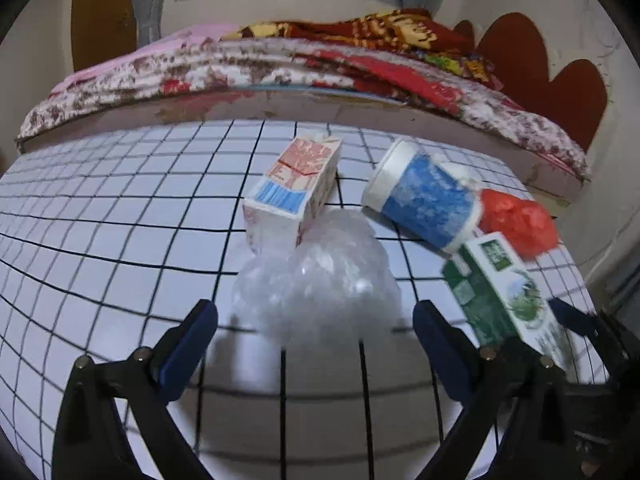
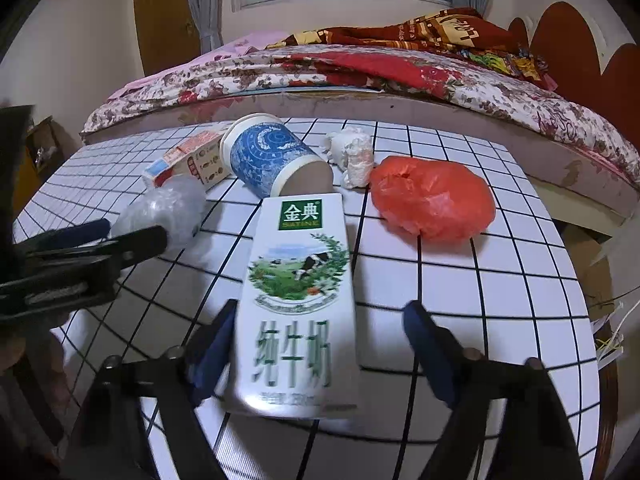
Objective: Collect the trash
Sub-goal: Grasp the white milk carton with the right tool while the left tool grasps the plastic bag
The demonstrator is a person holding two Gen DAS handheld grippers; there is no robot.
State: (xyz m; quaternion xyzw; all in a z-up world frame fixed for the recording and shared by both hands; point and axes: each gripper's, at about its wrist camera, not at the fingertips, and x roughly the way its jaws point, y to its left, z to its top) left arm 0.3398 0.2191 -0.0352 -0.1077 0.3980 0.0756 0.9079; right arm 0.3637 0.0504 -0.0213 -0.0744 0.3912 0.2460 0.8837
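Left wrist view: left gripper (image 1: 316, 320) is sitting with jaws spread, clear crumpled plastic (image 1: 316, 284) just ahead between them, no pad pressing it. Pink carton (image 1: 294, 188) is lying at 12 o'clock of the plastic, blue paper cup (image 1: 424, 196) and red bag (image 1: 518, 222) at 2 o'clock.

Right wrist view: right gripper (image 2: 316, 336) is straddling the green milk carton (image 2: 298, 300), jaws spread, the right pad clearly off it. White wad (image 2: 354, 156) is lying at 12 o'clock.

Nothing is looking collected yet; every piece is still lying on the gridded table (image 2: 500, 300). No bin is showing.
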